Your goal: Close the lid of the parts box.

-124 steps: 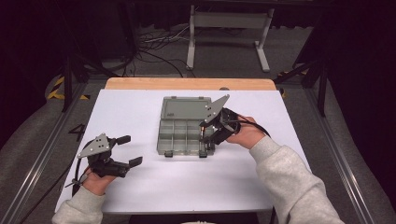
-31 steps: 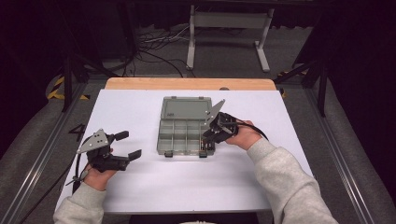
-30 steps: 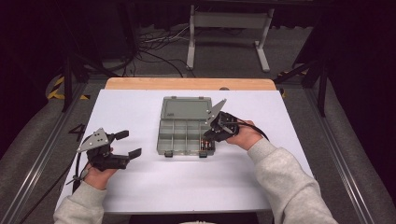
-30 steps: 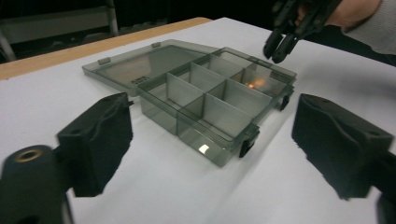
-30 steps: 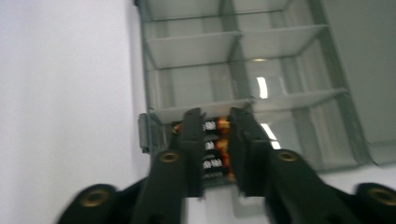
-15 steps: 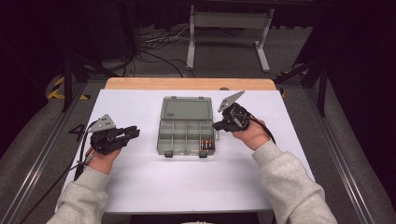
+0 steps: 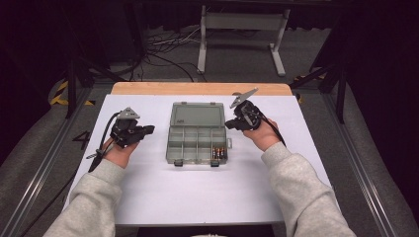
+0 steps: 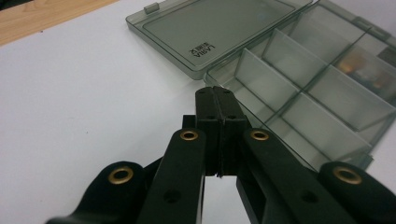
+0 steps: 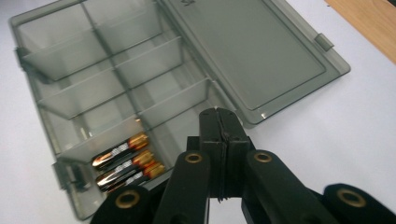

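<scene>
Seemingly smoky, translucent organiser box (image 7: 196, 132), open

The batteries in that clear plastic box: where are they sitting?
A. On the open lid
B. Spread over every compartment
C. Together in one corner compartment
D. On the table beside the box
C: the batteries lie side by side in a single corner compartment of the box, while the other compartments look empty and the lid lies open and bare.
</scene>
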`<state>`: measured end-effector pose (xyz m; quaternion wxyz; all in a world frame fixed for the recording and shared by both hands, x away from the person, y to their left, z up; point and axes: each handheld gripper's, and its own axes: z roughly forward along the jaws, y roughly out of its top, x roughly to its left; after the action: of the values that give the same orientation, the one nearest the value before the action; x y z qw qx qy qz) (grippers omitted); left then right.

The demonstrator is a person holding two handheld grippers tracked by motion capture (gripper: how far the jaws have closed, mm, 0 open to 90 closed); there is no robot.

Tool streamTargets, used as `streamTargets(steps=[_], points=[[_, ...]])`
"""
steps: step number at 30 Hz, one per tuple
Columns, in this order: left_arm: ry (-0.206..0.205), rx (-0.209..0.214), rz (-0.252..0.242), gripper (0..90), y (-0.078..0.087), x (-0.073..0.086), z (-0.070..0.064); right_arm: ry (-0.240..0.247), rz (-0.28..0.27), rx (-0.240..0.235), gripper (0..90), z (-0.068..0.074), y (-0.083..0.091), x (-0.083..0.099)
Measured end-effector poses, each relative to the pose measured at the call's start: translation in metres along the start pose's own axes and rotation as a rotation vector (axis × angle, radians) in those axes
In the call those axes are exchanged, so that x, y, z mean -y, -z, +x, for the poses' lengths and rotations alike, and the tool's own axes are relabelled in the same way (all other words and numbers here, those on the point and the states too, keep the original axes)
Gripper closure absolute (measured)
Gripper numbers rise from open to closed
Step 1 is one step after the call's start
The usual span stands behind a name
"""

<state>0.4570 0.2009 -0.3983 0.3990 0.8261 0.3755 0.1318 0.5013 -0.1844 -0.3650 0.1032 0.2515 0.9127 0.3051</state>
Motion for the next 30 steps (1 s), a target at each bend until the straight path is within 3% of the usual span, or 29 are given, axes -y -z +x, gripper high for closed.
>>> streamTargets(steps=[7,16,30], points=[[0.009,-0.024,0.049,89.5,-0.017,-0.02,0.003,-0.025,0.014,0.008,90.0,-0.013,-0.011,-0.003],[0.041,-0.025,0.089,89.5,-0.035,-0.037,0.012,-0.064,0.015,0.033,90.0,-0.03,-0.011,-0.008],[0.07,-0.041,0.102,89.6,-0.051,-0.056,0.019,-0.089,0.019,0.053,90.0,-0.046,-0.017,-0.017]])
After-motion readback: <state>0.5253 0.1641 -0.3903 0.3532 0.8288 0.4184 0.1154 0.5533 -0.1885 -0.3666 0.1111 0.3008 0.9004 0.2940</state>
